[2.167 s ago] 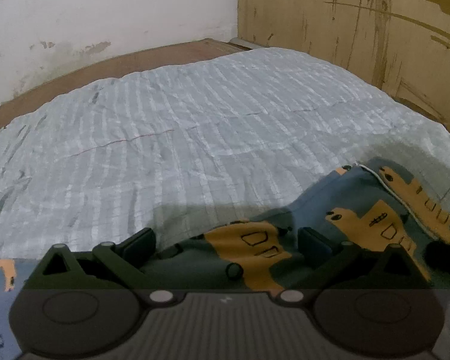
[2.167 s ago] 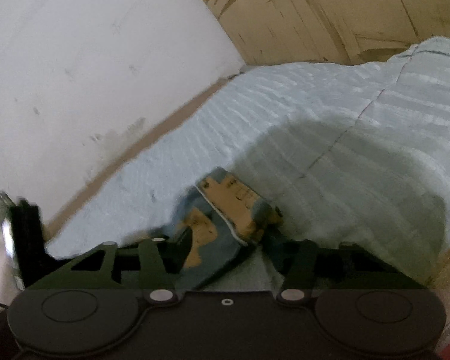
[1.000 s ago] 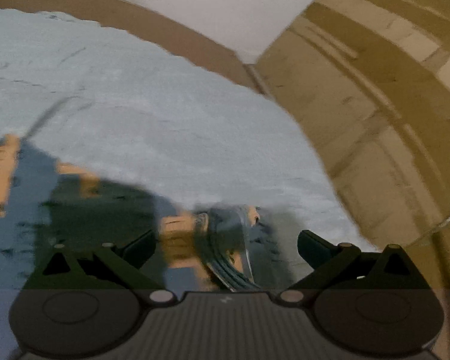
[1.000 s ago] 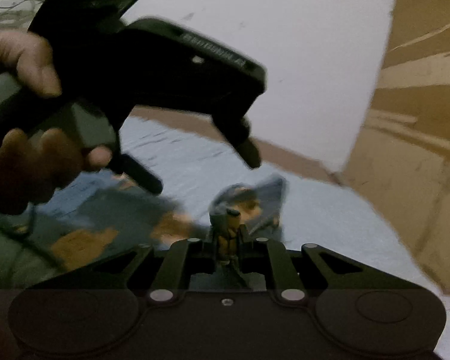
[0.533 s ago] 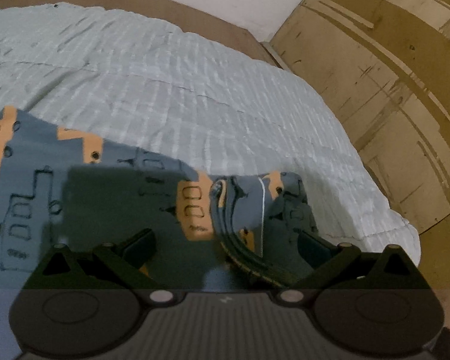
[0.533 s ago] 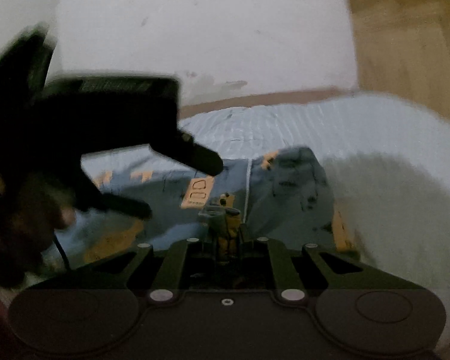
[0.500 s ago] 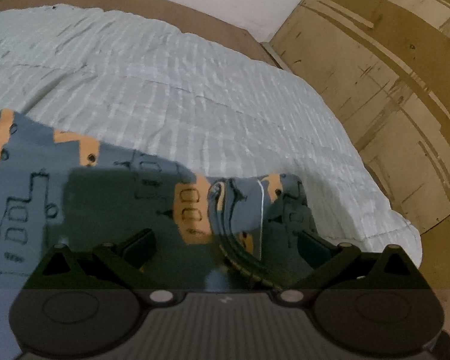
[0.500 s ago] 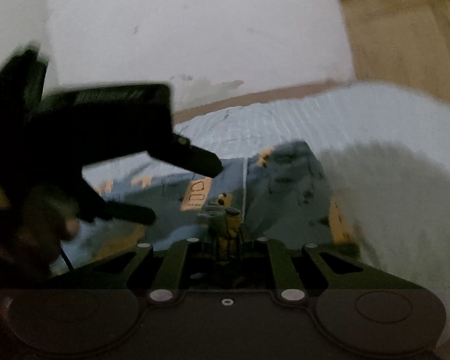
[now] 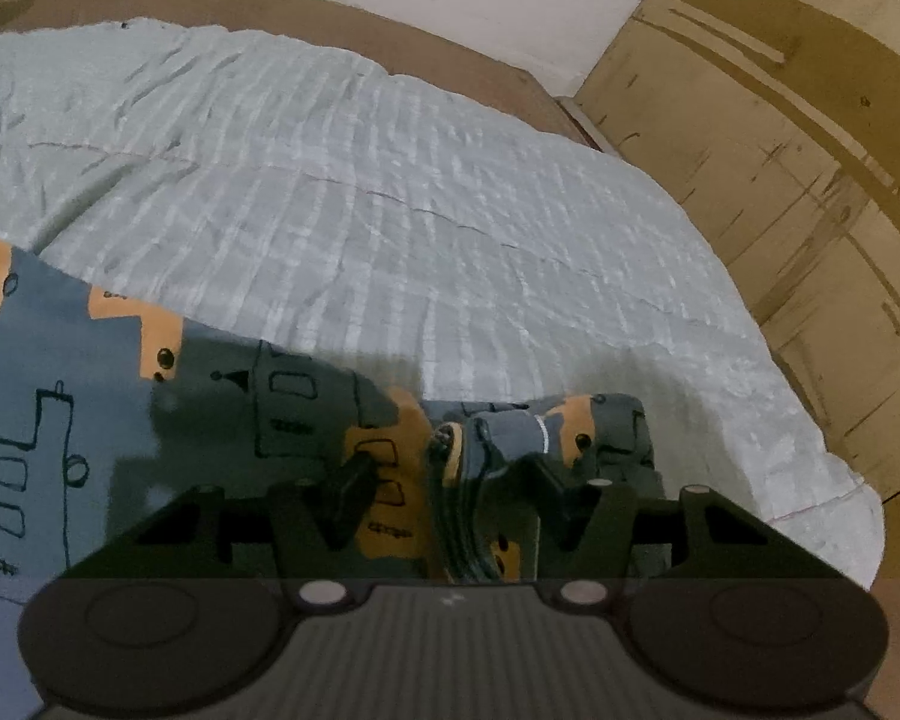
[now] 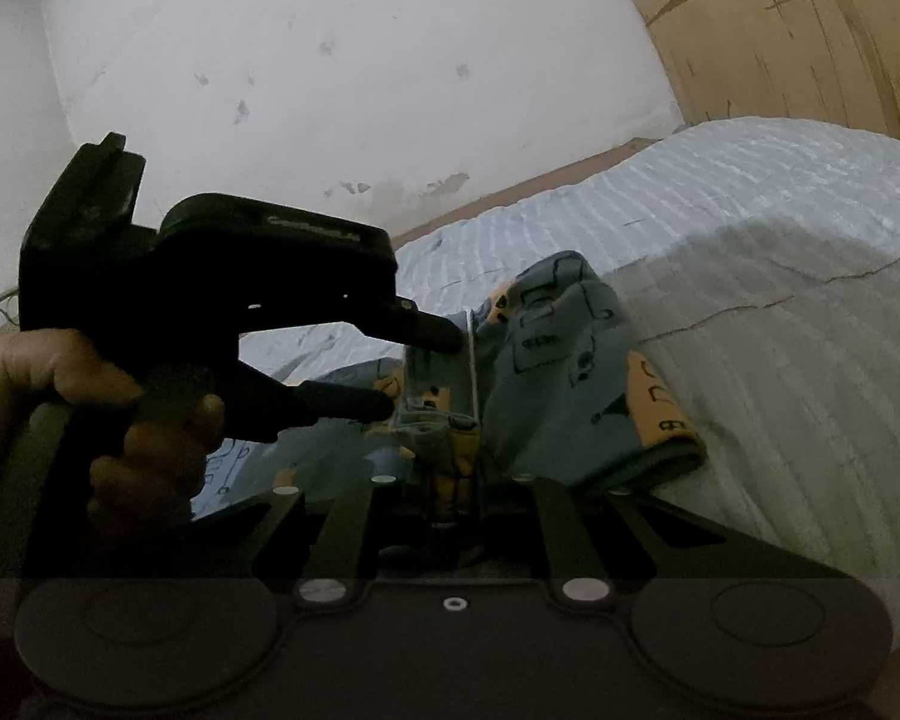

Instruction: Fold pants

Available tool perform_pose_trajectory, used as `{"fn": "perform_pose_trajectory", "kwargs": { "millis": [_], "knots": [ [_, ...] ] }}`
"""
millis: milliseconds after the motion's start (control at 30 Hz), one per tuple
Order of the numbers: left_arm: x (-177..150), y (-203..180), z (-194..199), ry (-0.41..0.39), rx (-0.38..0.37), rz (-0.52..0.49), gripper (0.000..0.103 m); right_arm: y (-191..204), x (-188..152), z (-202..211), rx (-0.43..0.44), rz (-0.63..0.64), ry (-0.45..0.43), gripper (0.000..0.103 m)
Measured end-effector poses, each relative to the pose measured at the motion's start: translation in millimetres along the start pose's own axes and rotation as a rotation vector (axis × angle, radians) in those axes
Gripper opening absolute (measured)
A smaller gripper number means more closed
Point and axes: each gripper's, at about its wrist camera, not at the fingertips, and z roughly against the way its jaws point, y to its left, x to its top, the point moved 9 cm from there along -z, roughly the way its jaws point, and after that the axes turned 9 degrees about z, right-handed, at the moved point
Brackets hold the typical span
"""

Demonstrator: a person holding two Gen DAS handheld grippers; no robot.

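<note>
The pants are grey-blue with orange patches and line drawings, spread on the pale quilted bed cover. My left gripper has its fingers partly closed around a bunched fold of the pants, with a gap still showing on each side. My right gripper is shut on a pinched edge of the pants and holds it raised above the bed. In the right wrist view the left gripper comes in from the left, its fingers at the same raised fold.
A wooden board wall stands at the right of the bed, a white wall behind it. A brown bed frame edge runs along the far side. The bed cover edge drops off at the right.
The left gripper's fingers have narrowed around the bunched fold. The right gripper still holds its edge and has swung, so the bed now shows more at the right.
</note>
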Motion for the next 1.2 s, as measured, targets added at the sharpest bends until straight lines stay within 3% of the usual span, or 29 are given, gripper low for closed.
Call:
{"fn": "perform_pose_trajectory", "kwargs": {
  "millis": [333,400,467,667,967,1200],
  "knots": [
    [-6,-7,0,-0.015,0.047,-0.031,0.055,0,-1,1,0.0,-0.002,0.003,0.012],
    [-6,-7,-1,-0.016,0.059,-0.034,0.049,-2,-1,0,0.0,-0.013,0.008,0.012],
    [-7,-8,-1,-0.009,0.054,-0.029,0.036,-2,-1,0,0.0,-0.017,0.011,0.012],
    [-7,-12,3,-0.021,0.062,-0.031,0.016,-1,0,-1,-0.012,-0.023,0.017,0.012],
    [3,-31,19,-0.049,0.038,-0.01,0.009,-1,15,3,-0.013,-0.074,0.017,0.014],
    [29,-41,64,-0.077,0.006,-0.05,0.009,25,46,29,0.0,0.006,-0.064,0.013]
  ]
}}
